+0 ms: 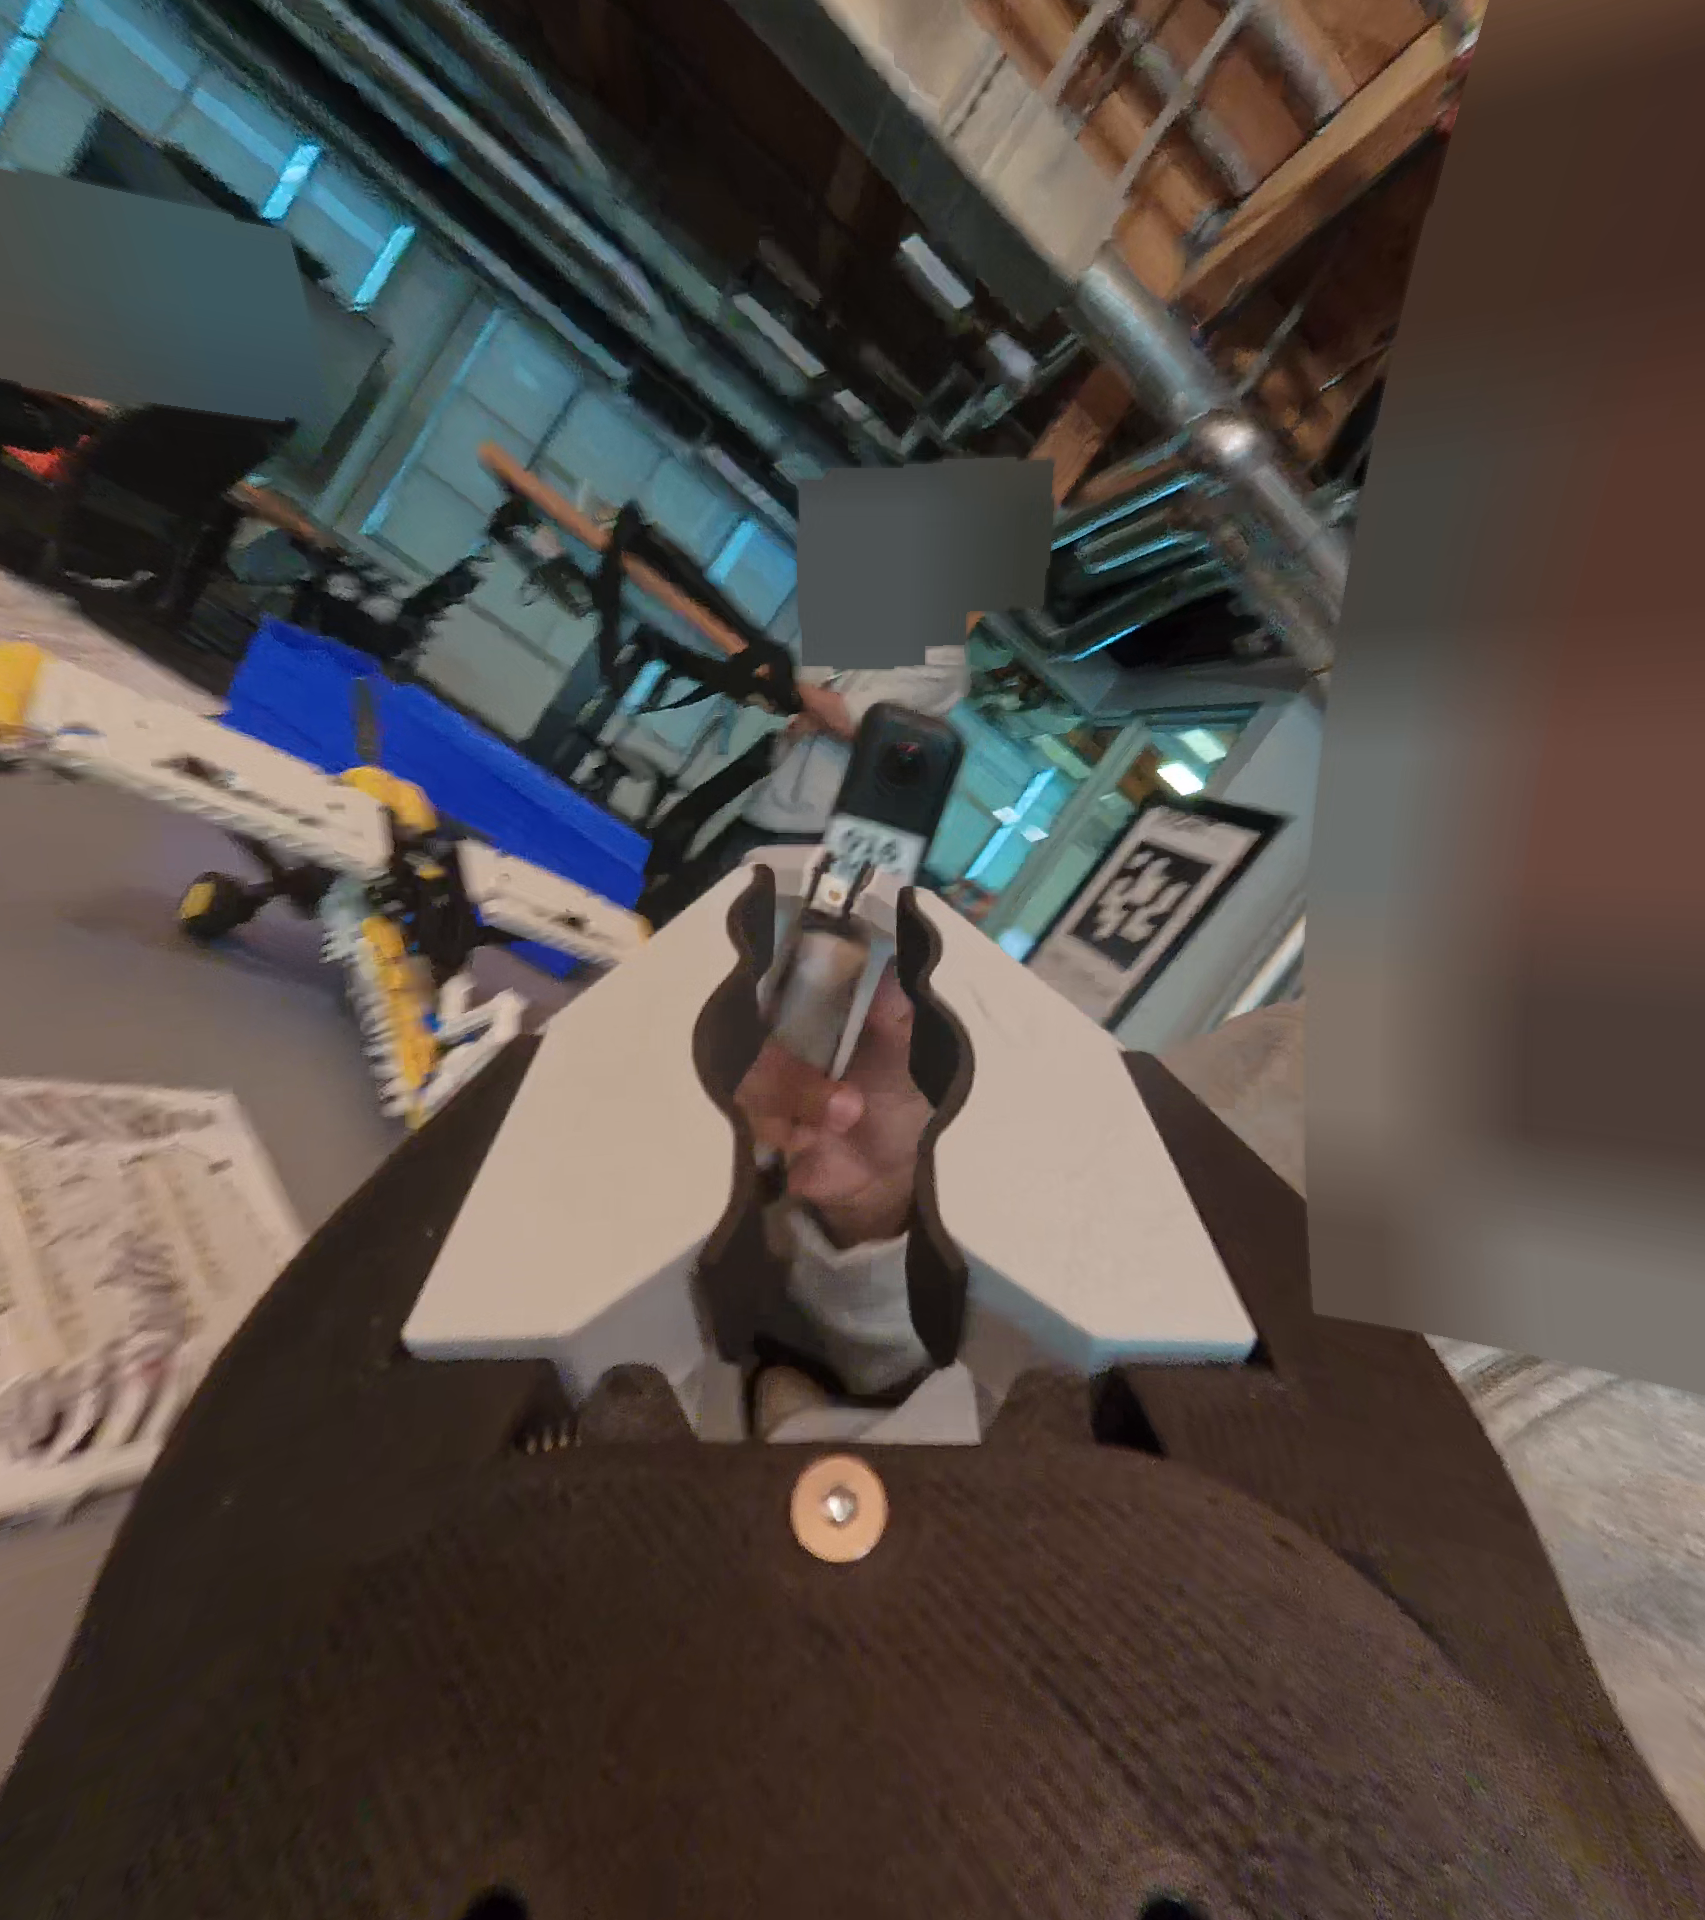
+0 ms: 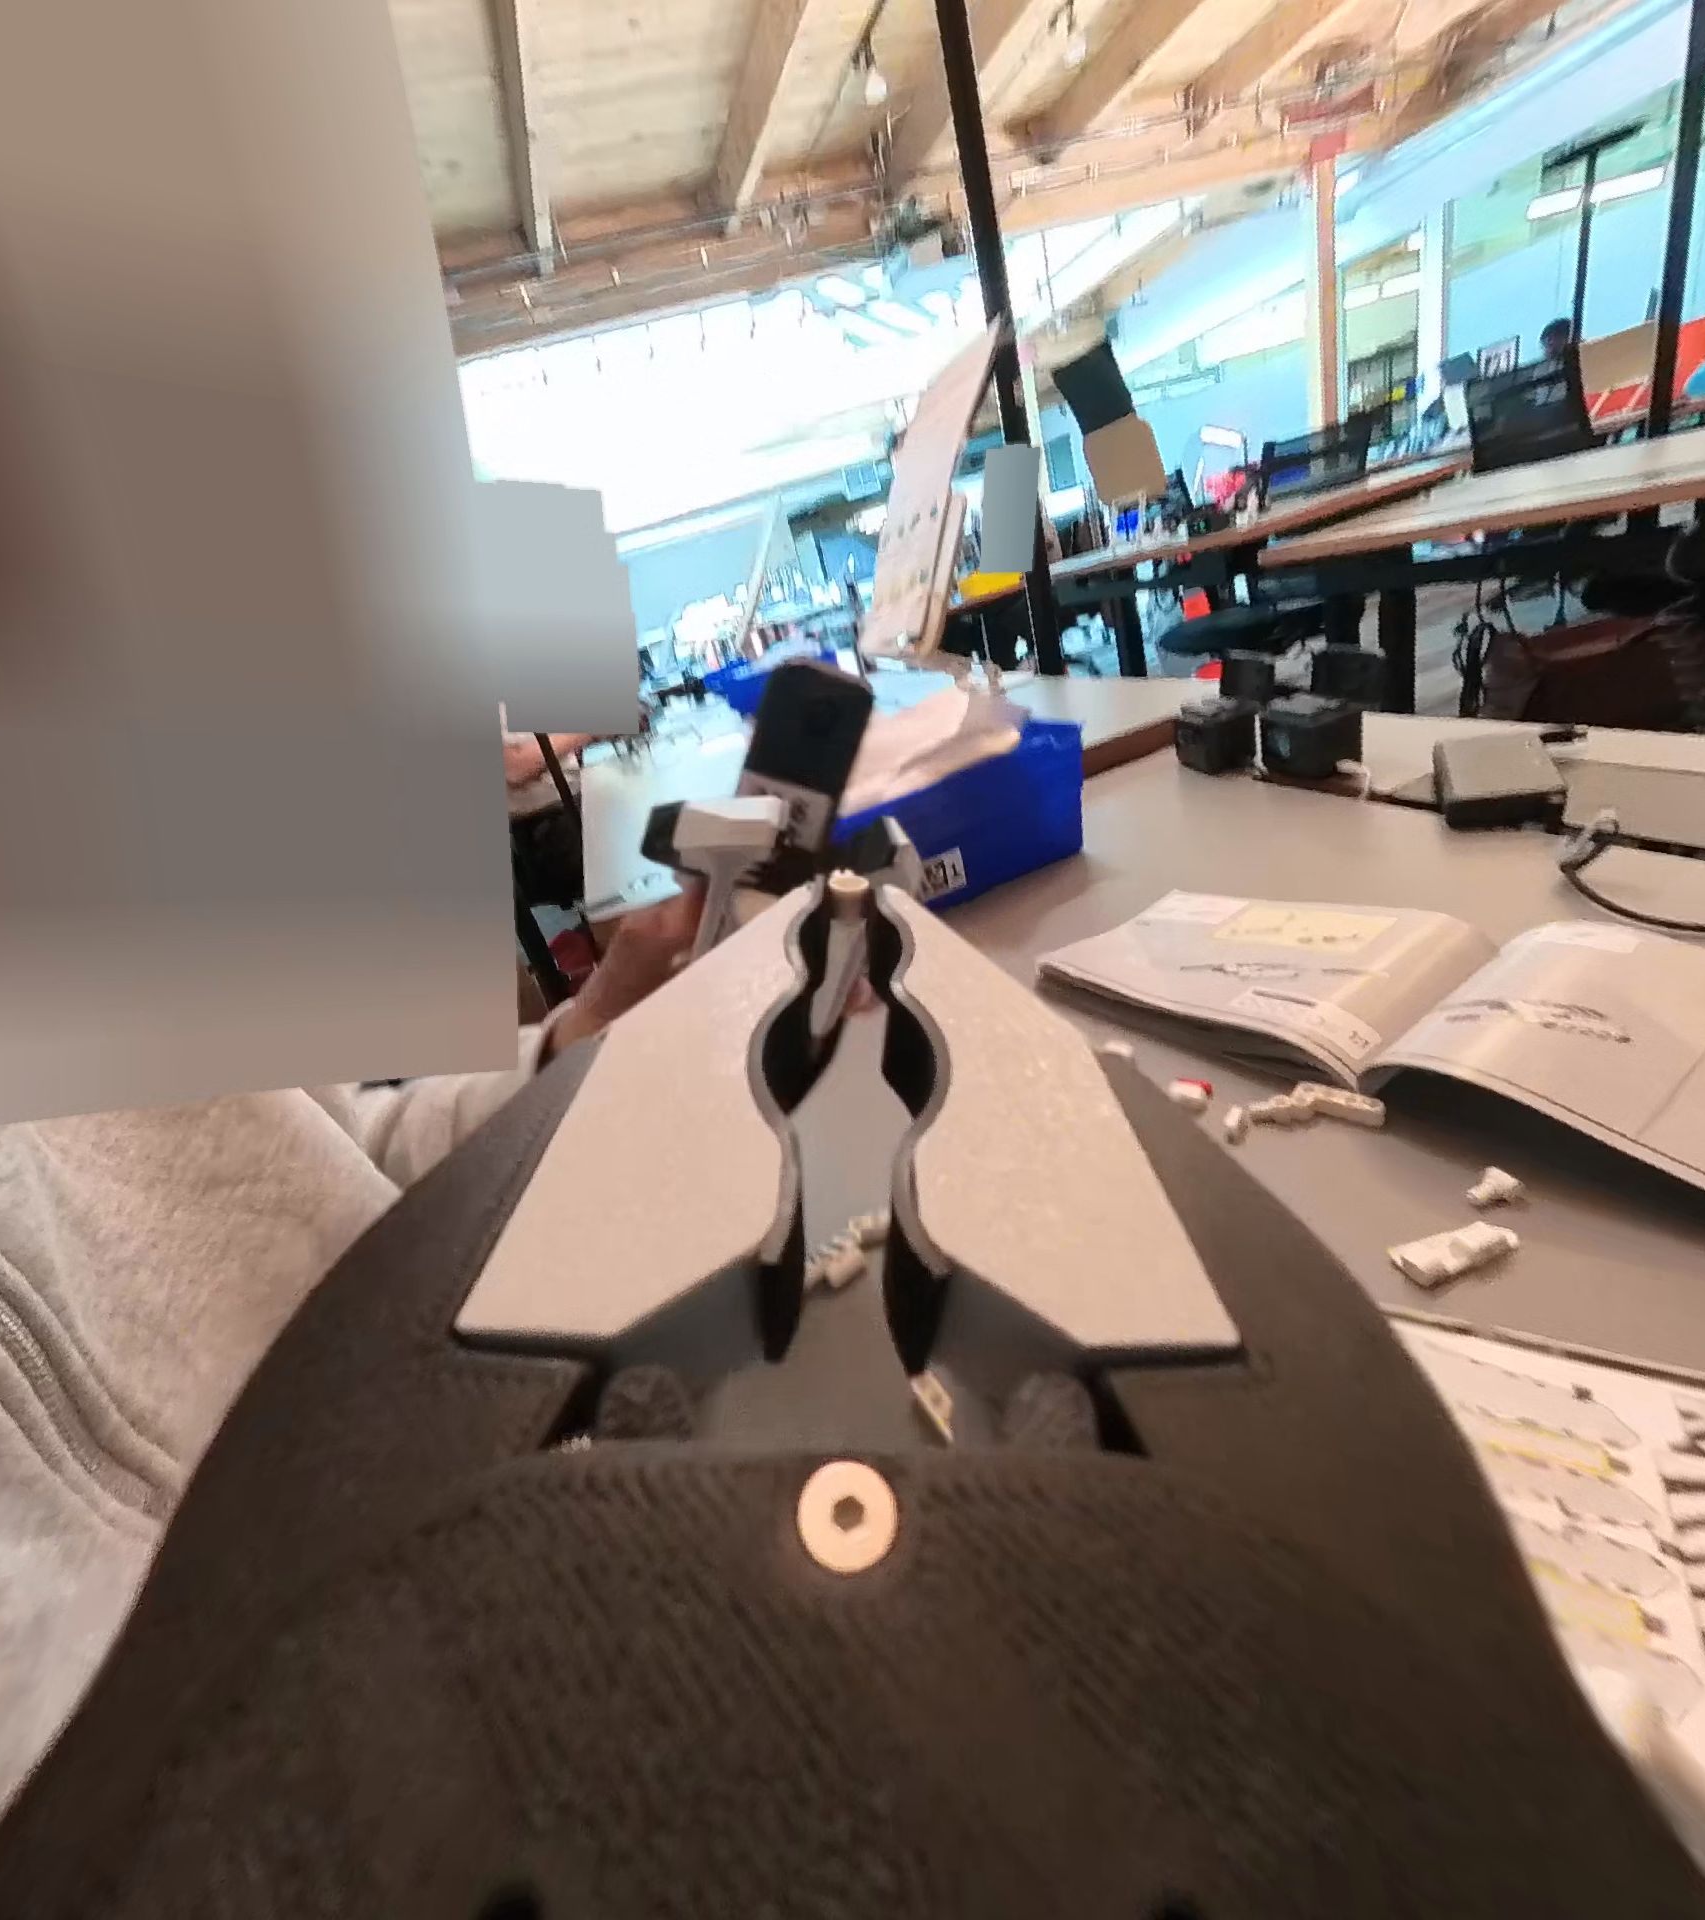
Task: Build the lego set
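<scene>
Left tool (image 1: 835,904): fingers nearly together, clamped on a small white piece (image 1: 835,891) at the tips. Right tool (image 2: 846,902): fingers nearly together, clamped on a white pin (image 2: 844,940) at the tips. The two tools face each other above the desk (image 2: 1243,831). The white-and-yellow lego model (image 1: 308,821) stands left of the left tool. Loose white pieces (image 2: 1450,1247) and an open booklet (image 2: 1399,997) lie right of the right tool.

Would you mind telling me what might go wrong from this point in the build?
1. The right gripper pinches the white piece only at its very tips, so it might slip and fall among the loose pieces on the table.
2. The left gripper points straight at it at close range, so the tips may collide.
</scene>
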Demonstrator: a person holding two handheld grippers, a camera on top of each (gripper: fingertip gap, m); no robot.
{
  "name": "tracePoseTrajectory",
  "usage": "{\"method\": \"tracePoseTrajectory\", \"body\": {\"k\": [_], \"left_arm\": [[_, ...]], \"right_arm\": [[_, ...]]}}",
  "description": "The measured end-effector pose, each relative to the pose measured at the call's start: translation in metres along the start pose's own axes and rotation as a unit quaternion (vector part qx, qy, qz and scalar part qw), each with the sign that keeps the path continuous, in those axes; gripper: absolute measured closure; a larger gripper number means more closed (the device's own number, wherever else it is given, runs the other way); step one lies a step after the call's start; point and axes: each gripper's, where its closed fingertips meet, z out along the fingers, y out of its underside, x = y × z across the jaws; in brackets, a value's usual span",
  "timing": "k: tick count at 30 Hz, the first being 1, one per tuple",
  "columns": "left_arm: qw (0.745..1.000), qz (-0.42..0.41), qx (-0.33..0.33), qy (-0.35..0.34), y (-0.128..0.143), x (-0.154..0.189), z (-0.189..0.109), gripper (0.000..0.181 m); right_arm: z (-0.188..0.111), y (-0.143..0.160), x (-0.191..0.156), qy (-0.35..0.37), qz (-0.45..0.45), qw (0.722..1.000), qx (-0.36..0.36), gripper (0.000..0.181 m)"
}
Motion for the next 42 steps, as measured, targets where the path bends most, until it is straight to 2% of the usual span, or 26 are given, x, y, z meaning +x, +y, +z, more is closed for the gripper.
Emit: {"method": "tracePoseTrajectory", "body": {"k": [1,4,6,8,10,13,16,19,24,33,42], "left_arm": [[0.999,0.019,-0.016,-0.035,0.004,-0.006,-0.006,0.160],[0.973,0.074,-0.114,-0.184,0.037,-0.038,-0.032,0.153],[0.936,0.104,-0.197,-0.275,0.068,-0.060,-0.056,0.151],[0.904,0.141,-0.239,-0.326,0.089,-0.074,-0.071,0.152],[0.890,0.151,-0.272,-0.332,0.106,-0.078,-0.072,0.153],[0.876,0.140,-0.317,-0.335,0.120,-0.082,-0.073,0.149],[0.858,0.141,-0.349,-0.349,0.131,-0.089,-0.080,0.147],[0.852,0.136,-0.368,-0.346,0.141,-0.093,-0.080,0.146],[0.852,0.136,-0.370,-0.344,0.143,-0.097,-0.077,0.155],[0.858,0.129,-0.375,-0.326,0.147,-0.094,-0.073,0.154],[0.845,0.113,-0.395,-0.341,0.155,-0.100,-0.075,0.160]], "right_arm": [[-0.001,0.004,0.001,0.005,-0.007,1.000,-0.025,0.176],[0.000,0.039,0.010,0.023,-0.061,0.985,-0.160,0.176],[-0.001,0.075,0.020,0.032,-0.111,0.952,-0.284,0.176],[-0.004,0.110,0.025,0.021,-0.155,0.905,-0.395,0.175],[-0.008,0.135,0.027,0.002,-0.200,0.854,-0.481,0.175],[-0.012,0.156,0.026,-0.033,-0.243,0.790,-0.561,0.175],[-0.013,0.168,0.027,-0.058,-0.255,0.749,-0.609,0.175],[-0.015,0.176,0.029,-0.074,-0.255,0.720,-0.640,0.176],[-0.016,0.180,0.031,-0.085,-0.251,0.696,-0.668,0.176],[-0.013,0.178,0.032,-0.084,-0.250,0.691,-0.673,0.176],[-0.014,0.181,0.032,-0.085,-0.254,0.687,-0.675,0.176]]}}
